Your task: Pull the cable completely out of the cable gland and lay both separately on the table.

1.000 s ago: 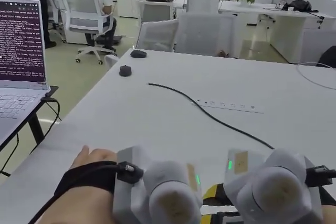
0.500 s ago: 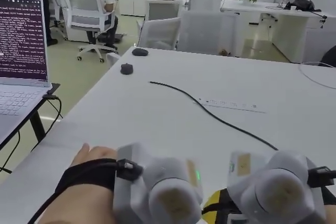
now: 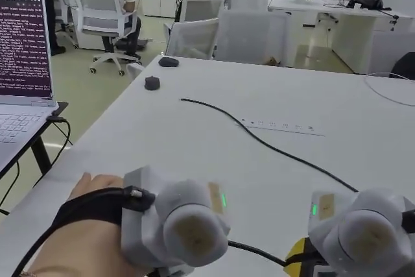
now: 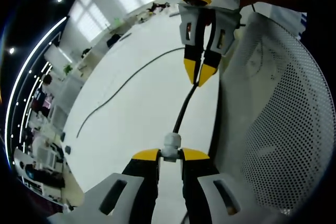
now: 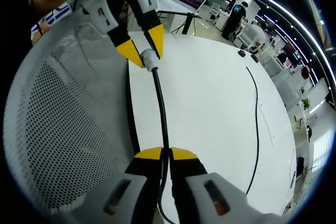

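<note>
A pale grey cable gland (image 4: 171, 147) sits between the yellow tips of my left gripper (image 4: 170, 154), which is shut on it. A black cable (image 4: 185, 109) leaves the gland and runs straight to my right gripper (image 4: 201, 73), which is shut on it. In the right gripper view the cable (image 5: 159, 103) rises from my right gripper (image 5: 164, 153) to the gland (image 5: 149, 56) in the left gripper (image 5: 144, 53). Both are held above the table's near edge. In the head view a short stretch of cable (image 3: 249, 248) spans the two grippers, and more cable (image 3: 259, 141) trails across the table.
A white mesh chair back (image 4: 273, 114) stands close beside both grippers at the table's near edge. On the white table (image 3: 194, 154) lie a dark mouse (image 3: 152, 83), a second mouse (image 3: 168, 61) and a long white strip (image 3: 282, 126). An open laptop (image 3: 23, 50) stands to the left.
The two grippers have drawn apart, and a stretch of black cable now shows between them. The head camera has tilted slightly.
</note>
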The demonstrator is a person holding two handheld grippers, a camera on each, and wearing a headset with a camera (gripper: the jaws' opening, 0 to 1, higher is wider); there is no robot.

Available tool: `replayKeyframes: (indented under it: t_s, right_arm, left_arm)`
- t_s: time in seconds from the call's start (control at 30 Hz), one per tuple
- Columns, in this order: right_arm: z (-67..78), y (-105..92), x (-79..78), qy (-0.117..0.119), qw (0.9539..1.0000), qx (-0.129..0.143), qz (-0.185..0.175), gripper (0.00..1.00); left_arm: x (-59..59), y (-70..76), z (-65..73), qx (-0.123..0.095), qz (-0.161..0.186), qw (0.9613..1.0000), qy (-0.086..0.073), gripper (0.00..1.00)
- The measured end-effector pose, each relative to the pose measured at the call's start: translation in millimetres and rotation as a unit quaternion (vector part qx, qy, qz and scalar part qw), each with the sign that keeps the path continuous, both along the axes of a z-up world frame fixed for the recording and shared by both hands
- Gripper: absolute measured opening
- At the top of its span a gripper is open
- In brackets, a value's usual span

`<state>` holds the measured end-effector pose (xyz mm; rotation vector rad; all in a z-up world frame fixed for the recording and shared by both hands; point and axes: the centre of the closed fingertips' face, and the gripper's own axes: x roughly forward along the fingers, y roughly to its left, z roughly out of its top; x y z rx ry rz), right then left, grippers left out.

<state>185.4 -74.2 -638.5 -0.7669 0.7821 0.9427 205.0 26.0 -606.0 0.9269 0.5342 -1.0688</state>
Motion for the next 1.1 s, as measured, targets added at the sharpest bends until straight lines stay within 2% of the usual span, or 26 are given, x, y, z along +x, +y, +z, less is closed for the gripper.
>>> replayKeyframes:
  t_s: [0.17,0.33,0.53,0.57,0.67,0.7,0.8,0.83,0.9,0.97,1.03,1.1]
  right_arm:
    - [-3.4,-12.8,-1.3,0.006,0.9999,-0.008,-0.009,0.02]
    - [-5.9,-22.3,0.1,0.007,0.9996,-0.018,-0.019,0.03]
    - [-2.2,-34.1,10.5,0.000,0.9993,-0.021,-0.032,0.03]
    - [-0.9,-37.2,16.0,-0.005,0.9992,-0.022,-0.033,0.03]
    - [-1.2,-43.0,31.2,-0.003,0.9986,0.001,-0.052,0.03]
    - [-1.7,-45.4,41.1,-0.006,0.9984,0.010,-0.055,0.03]
    - [-11.1,-52.8,64.4,0.005,0.9971,0.032,-0.068,0.03]
    - [-16.8,-56.5,73.2,0.016,0.9946,0.050,-0.090,0.03]
    - [-25.8,-64.2,90.4,0.020,0.9906,0.072,-0.114,0.03]
    - [-37.7,-73.5,103.5,0.032,0.9843,0.091,-0.148,0.03]
    - [-47.6,-81.6,111.9,0.042,0.9772,0.103,-0.181,0.03]
    - [-57.7,-92.0,120.4,0.040,0.9745,0.100,-0.197,0.04]
  left_arm:
    - [4.0,7.6,0.3,0.000,0.012,0.9999,-0.001,0.16]
    - [4.5,8.6,1.0,-0.002,0.015,0.9999,-0.002,0.16]
    - [2.5,8.0,-0.1,0.000,0.012,0.9999,0.000,0.16]
    - [2.6,7.8,0.5,0.000,0.012,0.9999,-0.002,0.16]
    - [1.7,7.2,1.1,-0.001,0.011,0.9999,-0.001,0.16]
    - [1.4,7.0,1.0,0.000,0.009,1.0000,-0.001,0.16]
    - [0.0,6.6,0.8,0.003,0.006,1.0000,0.000,0.16]
    - [-0.5,6.3,0.7,0.003,0.006,1.0000,0.001,0.16]
    - [-1.9,5.8,0.6,0.004,0.004,1.0000,0.002,0.16]
    - [-2.7,6.0,1.4,0.006,0.003,1.0000,0.001,0.16]
    - [-3.3,6.3,2.2,0.005,0.004,1.0000,0.001,0.16]
    - [-3.9,7.3,2.4,0.004,0.006,1.0000,0.003,0.16]
